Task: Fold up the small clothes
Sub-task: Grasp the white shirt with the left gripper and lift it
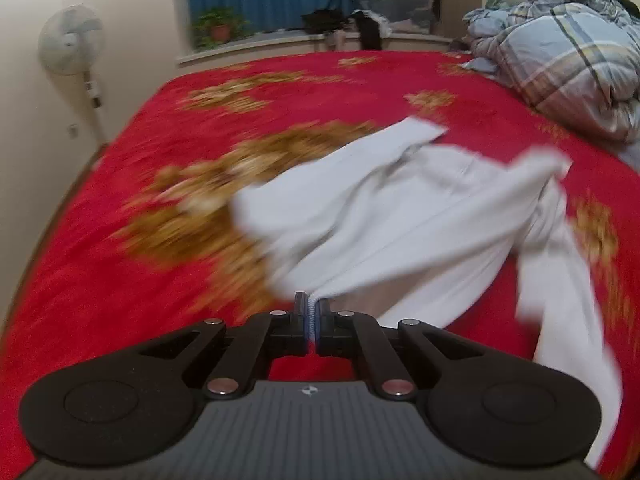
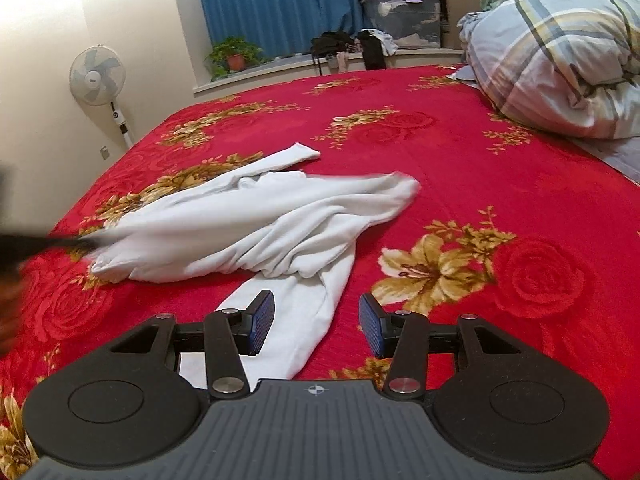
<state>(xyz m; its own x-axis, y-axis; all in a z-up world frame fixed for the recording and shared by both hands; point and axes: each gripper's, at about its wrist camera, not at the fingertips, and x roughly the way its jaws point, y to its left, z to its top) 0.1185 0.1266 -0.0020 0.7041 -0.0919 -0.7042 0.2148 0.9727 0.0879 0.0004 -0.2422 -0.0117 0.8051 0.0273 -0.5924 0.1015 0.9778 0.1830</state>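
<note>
A white long-sleeved garment point(image 2: 256, 224) lies crumpled on the red flowered bedspread point(image 2: 460, 168). In the left wrist view my left gripper point(image 1: 312, 308) is shut on an edge of this white garment point(image 1: 400, 216), and the cloth stretches away from the jaws to the right. The picture there is blurred by motion. In the right wrist view my right gripper point(image 2: 316, 322) stands open just above one sleeve that runs toward the camera; nothing is pinched between its blue pads point(image 2: 262, 320). The left gripper point(image 2: 48, 242) shows as a dark blur at the garment's left edge.
A bunched plaid duvet point(image 2: 560, 52) fills the bed's far right corner. Beyond the bed are a window ledge with a potted plant point(image 2: 234, 56), dark clothes and a plastic storage box point(image 2: 404, 16). A standing fan point(image 2: 98, 76) is by the left wall.
</note>
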